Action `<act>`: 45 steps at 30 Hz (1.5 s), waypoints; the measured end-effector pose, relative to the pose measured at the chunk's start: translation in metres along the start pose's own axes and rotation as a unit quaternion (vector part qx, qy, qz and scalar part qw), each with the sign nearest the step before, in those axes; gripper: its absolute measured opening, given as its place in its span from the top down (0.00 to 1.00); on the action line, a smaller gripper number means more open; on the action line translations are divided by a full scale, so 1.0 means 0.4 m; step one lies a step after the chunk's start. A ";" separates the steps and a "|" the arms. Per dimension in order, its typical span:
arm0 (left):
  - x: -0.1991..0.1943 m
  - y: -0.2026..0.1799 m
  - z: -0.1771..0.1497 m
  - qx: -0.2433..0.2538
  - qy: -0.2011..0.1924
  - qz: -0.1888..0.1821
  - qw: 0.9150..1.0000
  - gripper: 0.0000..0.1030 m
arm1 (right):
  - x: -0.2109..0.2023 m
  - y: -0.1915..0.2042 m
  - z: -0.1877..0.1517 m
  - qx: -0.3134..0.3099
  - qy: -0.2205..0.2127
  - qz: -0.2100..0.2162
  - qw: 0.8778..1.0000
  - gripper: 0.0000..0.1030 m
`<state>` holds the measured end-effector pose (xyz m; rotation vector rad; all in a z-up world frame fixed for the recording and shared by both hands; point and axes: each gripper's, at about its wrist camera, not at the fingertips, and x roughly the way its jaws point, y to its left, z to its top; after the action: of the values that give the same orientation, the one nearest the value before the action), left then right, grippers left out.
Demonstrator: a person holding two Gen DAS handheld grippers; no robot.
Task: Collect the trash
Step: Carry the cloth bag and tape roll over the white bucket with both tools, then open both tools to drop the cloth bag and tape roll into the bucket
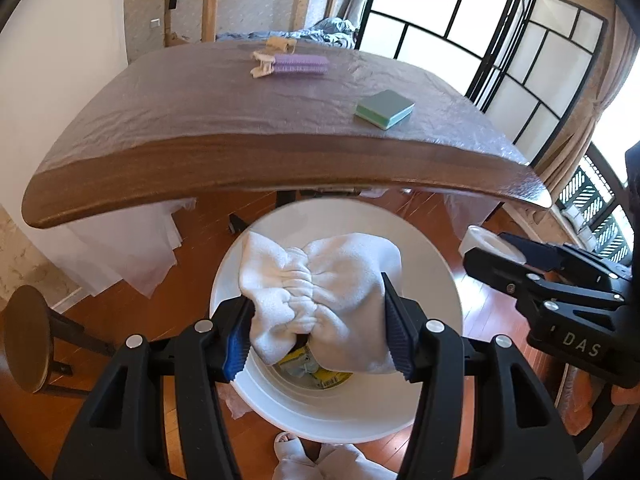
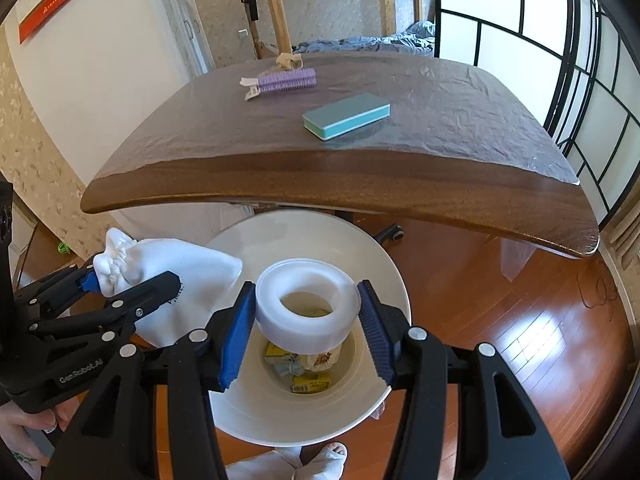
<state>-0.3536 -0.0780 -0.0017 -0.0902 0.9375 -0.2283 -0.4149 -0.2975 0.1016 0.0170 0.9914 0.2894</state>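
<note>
Your left gripper (image 1: pixel 320 320): closed on a white cloth (image 1: pixel 320 292), bunched and creased between the blue pads, held directly over the white bin (image 1: pixel 436 264). In the right wrist view the same gripper (image 2: pixel 120 280) shows at the left edge with the cloth (image 2: pixel 180 276) hanging at the bin's left rim.

Your right gripper (image 2: pixel 306 312): clamped on a white tape roll (image 2: pixel 308 304), one pad against each side of it, the roll's open centre facing up and toward the camera. It hangs over the mouth of the bin (image 2: pixel 384 272). In the left wrist view this gripper (image 1: pixel 496 256) enters from the right, with part of the roll (image 1: pixel 484 240) visible just past the bin's rim.

Bin: round, white, standing on the wooden floor (image 2: pixel 500 300) just in front of the bench (image 2: pixel 340 180). Contents visible at the bottom: yellow packaging (image 2: pixel 310 382), a pale blue crumpled piece (image 2: pixel 290 368) and a light wad (image 2: pixel 324 358).

Bench: dark wood, its top covered by a wrinkled clear sheet (image 2: pixel 460 112). On it, well apart from both grippers:
- a teal sponge block (image 2: pixel 346 114) with a pale underside, lying flat near the middle;
- a purple brush (image 2: pixel 286 79) farther back, touching a white clip (image 2: pixel 250 86) at its left end;
- a beige crumpled item (image 2: pixel 288 60) just behind the brush.

Other: a round dark stool (image 1: pixel 28 336) on the floor at the left; your feet in white slippers (image 2: pixel 288 464) below the bin.
</note>
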 end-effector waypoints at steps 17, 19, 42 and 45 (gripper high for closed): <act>0.067 -0.011 -0.035 -0.017 0.031 0.034 0.999 0.45 | 0.071 -0.047 -0.027 0.021 0.031 0.005 0.999 0.51; 0.077 -0.013 -0.035 -0.018 0.035 0.035 0.999 0.45 | 0.079 -0.048 -0.025 0.020 0.033 0.006 0.999 0.51; 0.144 0.002 -0.059 -0.013 0.069 0.051 0.996 0.45 | 0.149 -0.031 -0.031 0.010 0.059 0.006 0.998 0.51; 0.151 0.004 -0.064 -0.014 0.073 0.053 0.996 0.45 | 0.156 -0.032 -0.030 0.011 0.062 0.005 0.998 0.51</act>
<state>-0.3395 -0.0899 -0.0646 -0.0496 1.0874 -0.1252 -0.3899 -0.2956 0.0418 0.0254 1.1171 0.2919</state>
